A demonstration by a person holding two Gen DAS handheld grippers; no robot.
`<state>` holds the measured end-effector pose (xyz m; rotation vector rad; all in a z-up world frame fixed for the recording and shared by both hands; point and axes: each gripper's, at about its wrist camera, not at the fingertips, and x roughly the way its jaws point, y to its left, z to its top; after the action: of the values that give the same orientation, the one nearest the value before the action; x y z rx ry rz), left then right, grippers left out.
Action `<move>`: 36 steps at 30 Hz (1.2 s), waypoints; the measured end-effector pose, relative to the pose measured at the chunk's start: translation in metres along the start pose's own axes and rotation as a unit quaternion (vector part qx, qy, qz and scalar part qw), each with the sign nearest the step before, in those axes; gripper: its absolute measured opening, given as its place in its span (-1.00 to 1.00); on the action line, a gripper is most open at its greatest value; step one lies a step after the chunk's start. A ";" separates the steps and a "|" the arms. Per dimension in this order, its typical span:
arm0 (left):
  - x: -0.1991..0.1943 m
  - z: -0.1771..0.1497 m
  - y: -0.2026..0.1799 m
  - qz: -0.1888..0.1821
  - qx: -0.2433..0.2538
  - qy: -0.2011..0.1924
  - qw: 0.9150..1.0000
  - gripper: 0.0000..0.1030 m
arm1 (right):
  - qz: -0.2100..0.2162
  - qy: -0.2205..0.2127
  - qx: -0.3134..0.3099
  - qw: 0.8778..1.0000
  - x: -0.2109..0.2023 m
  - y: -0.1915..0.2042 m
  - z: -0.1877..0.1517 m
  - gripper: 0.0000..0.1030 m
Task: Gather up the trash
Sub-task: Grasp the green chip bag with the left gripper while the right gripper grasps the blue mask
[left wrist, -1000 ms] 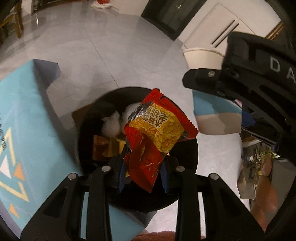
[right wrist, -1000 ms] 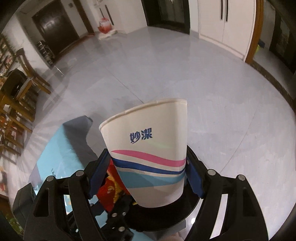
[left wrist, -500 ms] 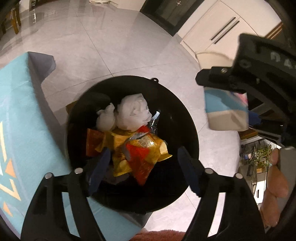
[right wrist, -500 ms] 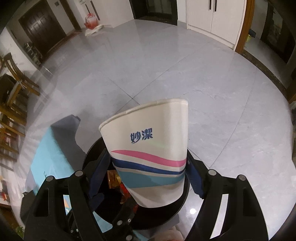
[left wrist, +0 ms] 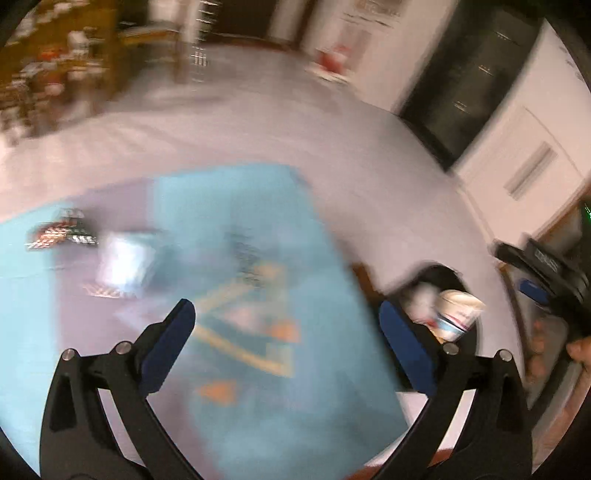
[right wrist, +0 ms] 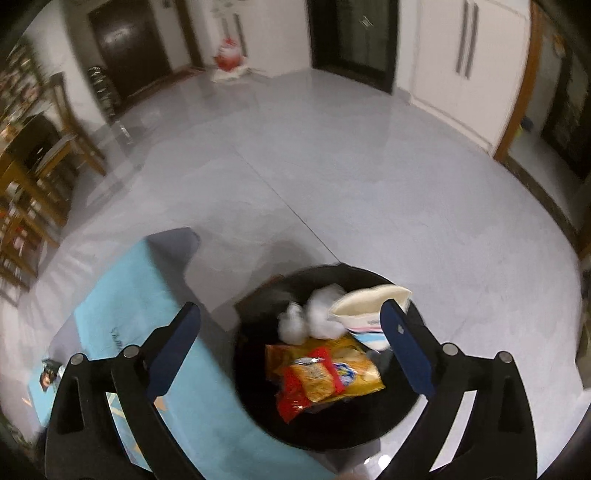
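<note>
A black round trash bin [right wrist: 255,391] stands on the floor beside the blue-clothed table [right wrist: 122,332]. In it lie a red and yellow snack wrapper [right wrist: 314,384], white tissue wads [right wrist: 314,314] and a paper cup [right wrist: 369,310] on its side. My right gripper [right wrist: 288,347] is open and empty above the bin. My left gripper [left wrist: 284,343] is open and empty over the blue tablecloth [left wrist: 240,332]; this view is blurred. The bin [left wrist: 454,280] with the cup [left wrist: 458,314] shows at its right. A dark wrapper [left wrist: 62,232] and a white object [left wrist: 125,262] lie on the table at the left.
Grey tiled floor [right wrist: 332,177] spreads beyond the bin. White cabinets [right wrist: 469,59] and a dark door [right wrist: 351,33] line the far wall. Wooden chairs and shelves [right wrist: 33,158] stand at the left. A small dark wrapper [right wrist: 50,373] lies on the table's left end.
My right gripper opened and the paper cup dropped into the bin. My left gripper, having released the snack wrapper into the bin, swung left over the table.
</note>
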<state>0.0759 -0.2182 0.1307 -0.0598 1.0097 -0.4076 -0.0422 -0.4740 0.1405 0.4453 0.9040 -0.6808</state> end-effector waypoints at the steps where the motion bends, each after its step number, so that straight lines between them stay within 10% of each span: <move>1: -0.014 0.005 0.028 0.027 -0.014 -0.014 0.999 0.93 | 0.001 -0.008 -0.007 1.000 -0.003 0.007 -0.001 0.86; 13: -0.049 0.009 0.232 0.068 -0.228 -0.055 0.970 0.93 | 0.064 -0.049 -0.153 0.985 -0.015 0.145 -0.053 0.86; 23: -0.023 0.007 0.287 0.067 -0.273 -0.031 0.959 0.93 | 0.202 0.102 -0.237 0.945 0.029 0.269 -0.111 0.86; 36: 0.057 0.033 0.314 0.042 -0.297 0.003 0.954 0.93 | 0.190 0.146 -0.328 0.914 0.095 0.351 -0.145 -0.20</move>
<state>0.2254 0.0470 0.0285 -0.5550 1.1084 -0.0148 0.1640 -0.1692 0.0068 0.1057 1.2220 0.0703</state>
